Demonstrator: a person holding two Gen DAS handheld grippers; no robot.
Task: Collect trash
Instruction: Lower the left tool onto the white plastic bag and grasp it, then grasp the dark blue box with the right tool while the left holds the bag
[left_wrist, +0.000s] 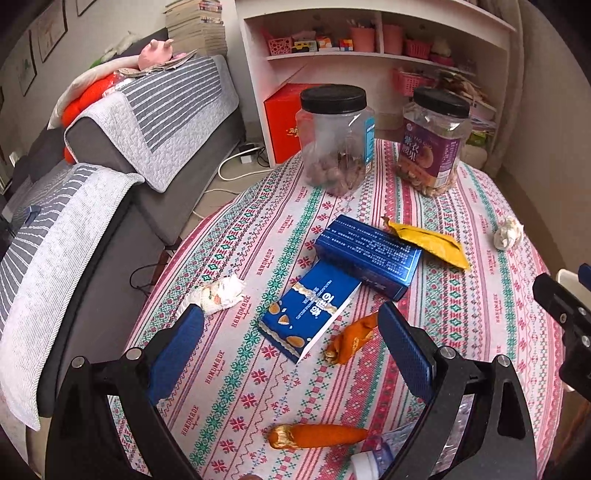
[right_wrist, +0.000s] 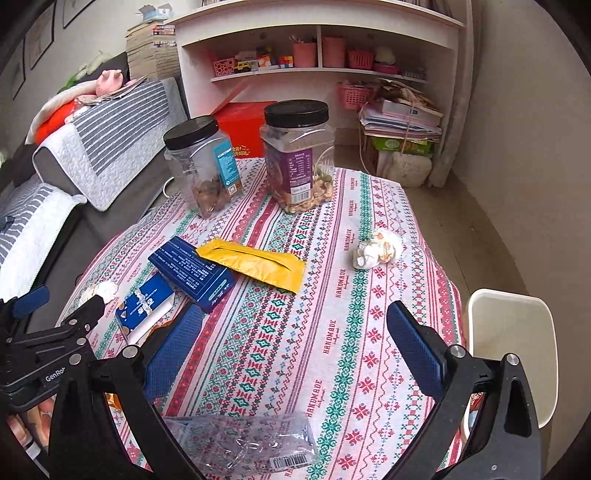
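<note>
Both grippers idle over the table (right_wrist: 369, 206), nothing picked yet. My left gripper (left_wrist: 291, 328) has its jaws spread wide and empty; my right gripper (right_wrist: 295, 325) is the same, wide apart, holding nothing.

Landmark: the dark blue box (left_wrist: 369, 254) mid-table. Trash around it:
- flat blue wrapper (left_wrist: 314, 314) just in front of the box, tucked partly under it
- yellow packet (left_wrist: 432, 240) behind-right of the box, touching its far edge
- small orange wrapper (left_wrist: 354, 339) in front-right of the box, right beside my left gripper's right finger
- longer orange wrapper (left_wrist: 317, 435) further front, nearest the camera
- crumpled tissue (left_wrist: 221, 295) left of the box, by the left finger
- second tissue ball (right_wrist: 376, 249) well right of the box
- clear plastic bag (right_wrist: 243, 439) front-right, under my right gripper

Key relation: the flat blue wrapper sits dead ahead between the left fingers, its long axis diagonal, near-left to far-right. Left gripper is clearly nearer. I judge a wrist turn is needed to pinch across its short side. The white bin (right_wrist: 513, 347) is off the table's right edge, the right gripper's side.
</note>
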